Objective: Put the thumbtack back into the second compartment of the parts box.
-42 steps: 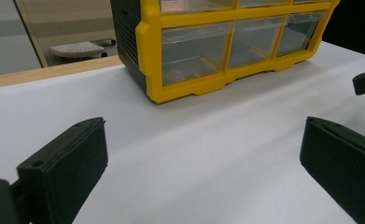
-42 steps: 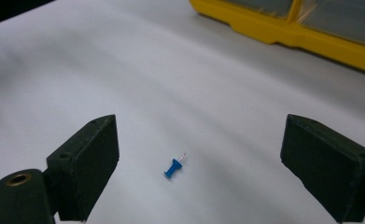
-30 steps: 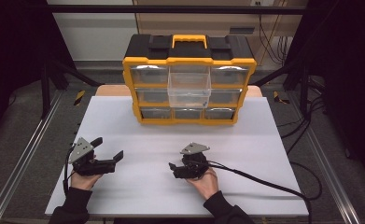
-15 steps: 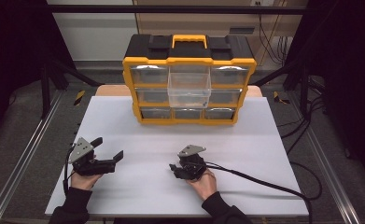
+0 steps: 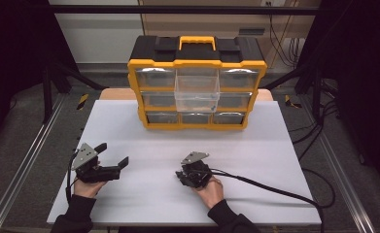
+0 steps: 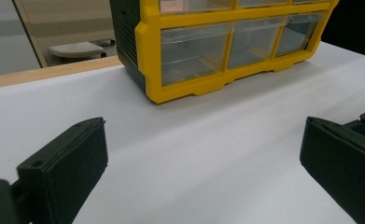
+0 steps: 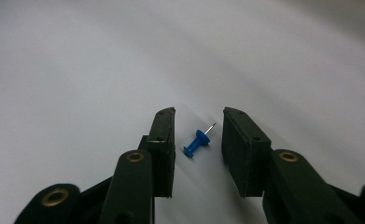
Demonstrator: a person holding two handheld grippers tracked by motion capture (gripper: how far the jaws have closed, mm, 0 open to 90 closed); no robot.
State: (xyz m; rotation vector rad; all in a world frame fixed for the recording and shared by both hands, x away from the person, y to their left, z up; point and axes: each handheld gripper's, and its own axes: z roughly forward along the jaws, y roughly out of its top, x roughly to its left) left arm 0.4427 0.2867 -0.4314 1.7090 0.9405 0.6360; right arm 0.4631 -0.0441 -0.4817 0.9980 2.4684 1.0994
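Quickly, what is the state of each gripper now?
Left gripper: open, empty.
Right gripper: open, fingers closing around the blue pushpin, not yet touching.

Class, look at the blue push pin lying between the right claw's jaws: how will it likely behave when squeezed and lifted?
The blue push pin looks tiny and light, so it should lift easily. Lying on its side on the smooth white table, its round head may roll or skid. The jaws of the right claw, just closing, could pinch off-centre and flick it.
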